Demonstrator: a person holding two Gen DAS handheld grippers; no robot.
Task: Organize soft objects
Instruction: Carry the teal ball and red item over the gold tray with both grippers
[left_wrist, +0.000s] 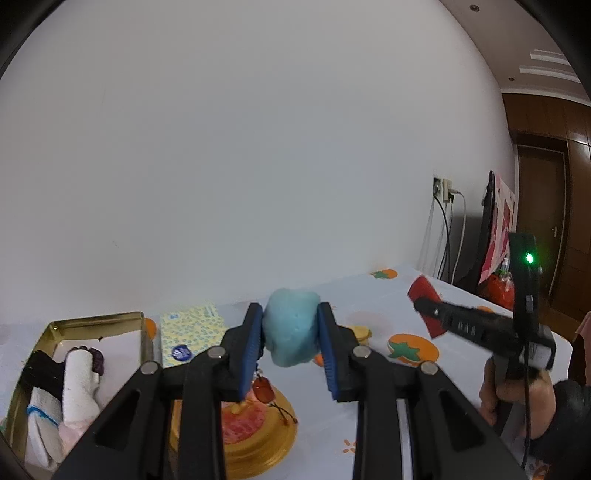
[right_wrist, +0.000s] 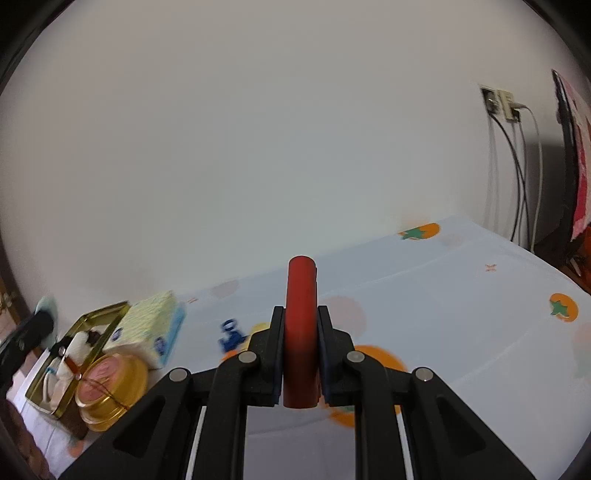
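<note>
My left gripper (left_wrist: 291, 319) is shut on a soft light-blue lump (left_wrist: 291, 332) and holds it above the table. My right gripper (right_wrist: 301, 317) is shut on a flat red soft piece (right_wrist: 301, 332), held upright on edge above the tablecloth; it also shows in the left wrist view (left_wrist: 424, 299). A gold rectangular tin (left_wrist: 59, 328) at the left holds rolled socks and cloths, white (left_wrist: 79, 384) and black. The tin also shows in the right wrist view (right_wrist: 92, 317).
A yellow tissue pack (left_wrist: 192, 332) lies beside the tin. A round gold tin (left_wrist: 255, 439) with sunglasses on it sits below my left gripper. The tablecloth (right_wrist: 461, 314) has orange fruit prints. A small blue toy (right_wrist: 231, 334) lies mid-table. Cables hang at a wall socket (right_wrist: 498, 103).
</note>
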